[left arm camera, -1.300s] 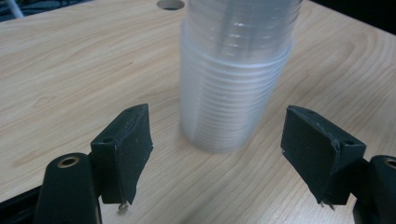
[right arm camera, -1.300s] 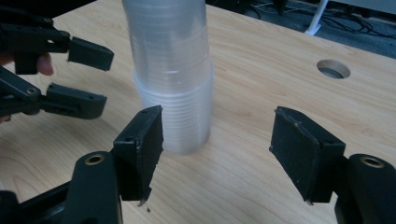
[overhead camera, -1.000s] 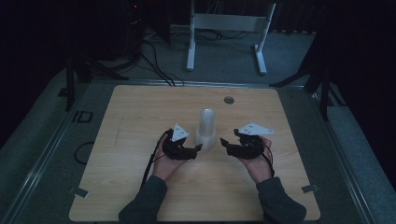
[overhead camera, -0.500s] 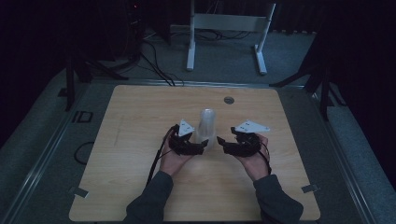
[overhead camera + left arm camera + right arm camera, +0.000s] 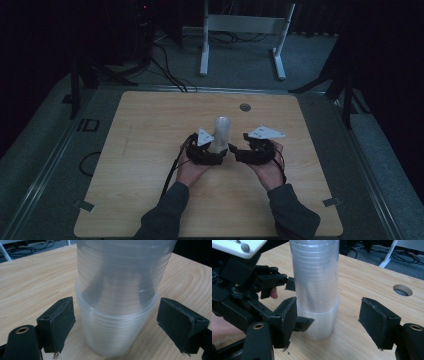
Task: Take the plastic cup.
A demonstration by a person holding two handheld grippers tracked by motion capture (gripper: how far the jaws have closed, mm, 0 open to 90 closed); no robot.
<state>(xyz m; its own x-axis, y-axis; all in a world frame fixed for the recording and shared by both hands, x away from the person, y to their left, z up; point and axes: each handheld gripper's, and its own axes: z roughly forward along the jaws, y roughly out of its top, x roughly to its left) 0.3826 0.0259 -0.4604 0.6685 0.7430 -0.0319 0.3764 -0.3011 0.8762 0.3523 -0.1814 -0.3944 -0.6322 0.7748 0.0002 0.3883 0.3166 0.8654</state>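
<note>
While no label or print can be read on it, the stack of clear plastic cups (image 5: pixel 220 134) stands upright at mid-frame on the wooden table (image 5: pixel 150 165). Left gripper (image 5: pixel 115 322) straddles its base, jaws released; right gripper (image 5: pixel 329 322), jaws just widening, grips nothing.

Left gripper (image 5: pixel 216 150) now up close around the cup stack (image 5: pixel 220 131), jaws just opened wide. Right gripper (image 5: pixel 234 150) jaws opened wider too.
</note>
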